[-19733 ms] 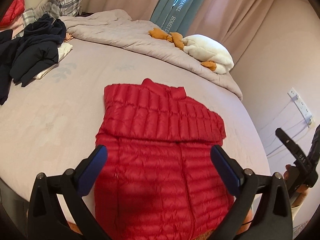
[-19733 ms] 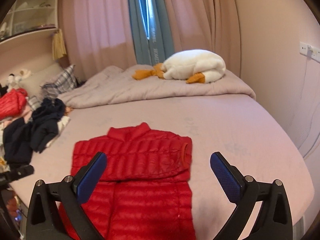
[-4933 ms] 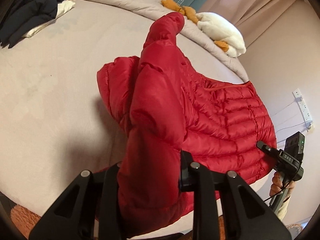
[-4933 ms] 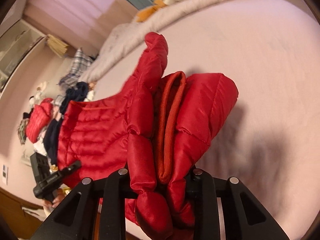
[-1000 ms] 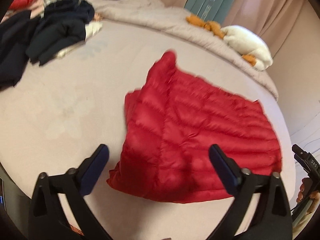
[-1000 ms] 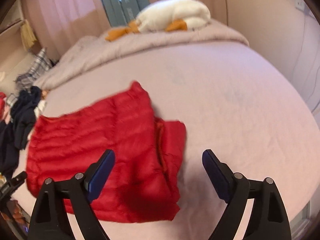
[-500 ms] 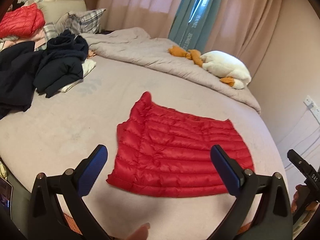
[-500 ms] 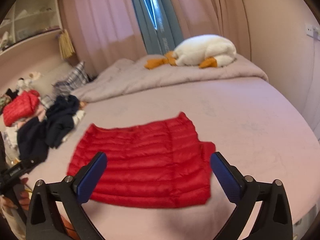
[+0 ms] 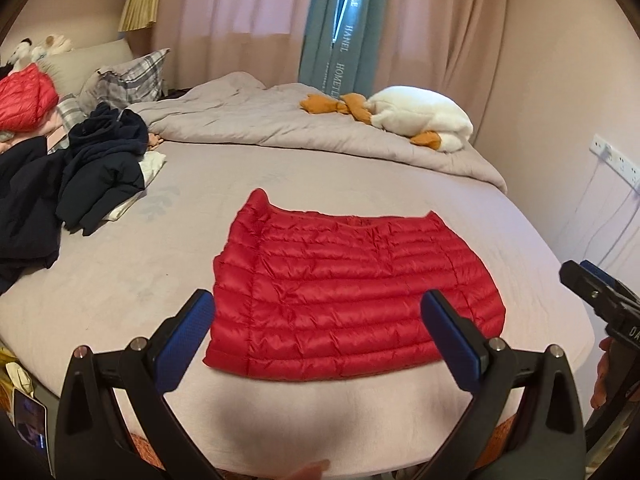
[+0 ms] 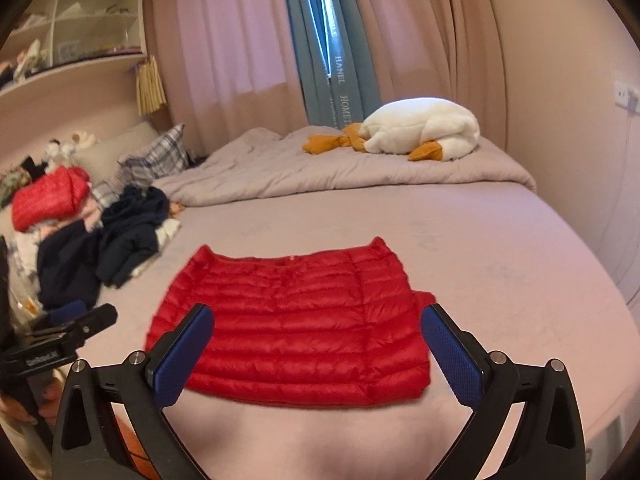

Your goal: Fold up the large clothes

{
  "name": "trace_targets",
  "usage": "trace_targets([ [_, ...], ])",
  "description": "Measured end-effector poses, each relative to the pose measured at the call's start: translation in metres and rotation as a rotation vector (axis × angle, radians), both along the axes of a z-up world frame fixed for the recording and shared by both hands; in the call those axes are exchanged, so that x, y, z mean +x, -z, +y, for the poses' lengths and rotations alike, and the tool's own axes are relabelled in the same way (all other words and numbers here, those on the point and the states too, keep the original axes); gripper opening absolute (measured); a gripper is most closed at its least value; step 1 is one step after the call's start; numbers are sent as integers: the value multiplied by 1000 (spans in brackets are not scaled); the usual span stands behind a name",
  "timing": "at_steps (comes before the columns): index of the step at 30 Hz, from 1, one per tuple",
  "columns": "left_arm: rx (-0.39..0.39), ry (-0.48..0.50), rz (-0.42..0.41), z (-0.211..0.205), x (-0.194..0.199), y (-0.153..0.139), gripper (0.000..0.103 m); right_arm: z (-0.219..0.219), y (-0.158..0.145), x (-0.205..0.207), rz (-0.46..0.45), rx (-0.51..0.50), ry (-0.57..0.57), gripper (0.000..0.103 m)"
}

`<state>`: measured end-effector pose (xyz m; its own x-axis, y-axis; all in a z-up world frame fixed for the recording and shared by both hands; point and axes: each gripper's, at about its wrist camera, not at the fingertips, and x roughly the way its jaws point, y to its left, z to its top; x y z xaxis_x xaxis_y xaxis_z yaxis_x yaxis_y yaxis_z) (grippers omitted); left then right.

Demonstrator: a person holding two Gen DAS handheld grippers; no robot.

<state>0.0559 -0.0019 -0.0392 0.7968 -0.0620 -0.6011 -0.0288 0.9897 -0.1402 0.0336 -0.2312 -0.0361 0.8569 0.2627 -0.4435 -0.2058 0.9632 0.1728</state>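
Note:
A red quilted down jacket (image 9: 348,292) lies folded into a flat rectangle on the bed, near its front edge; it also shows in the right wrist view (image 10: 296,320). My left gripper (image 9: 320,332) is open and empty, held above the jacket's near edge. My right gripper (image 10: 318,348) is open and empty too, above the jacket's near edge. The right gripper shows at the right edge of the left wrist view (image 9: 600,300), and the left gripper at the left edge of the right wrist view (image 10: 64,332).
A pile of dark navy clothes (image 9: 80,168) and another red jacket (image 10: 48,196) lie at the bed's left side. A grey duvet (image 9: 280,120) and a white plush goose (image 9: 416,116) lie at the far end. A wall (image 9: 580,120) stands to the right.
Both grippers let go of the jacket, opened and drew back from it. The jacket now lies flat as a folded rectangle, and the views have steadied.

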Motion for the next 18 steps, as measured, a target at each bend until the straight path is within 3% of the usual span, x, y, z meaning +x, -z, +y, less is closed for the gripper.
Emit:
trace_targets([
  [18, 22, 73, 50, -23, 3, 9, 103, 18, 11, -3, 44, -82, -4, 102],
])
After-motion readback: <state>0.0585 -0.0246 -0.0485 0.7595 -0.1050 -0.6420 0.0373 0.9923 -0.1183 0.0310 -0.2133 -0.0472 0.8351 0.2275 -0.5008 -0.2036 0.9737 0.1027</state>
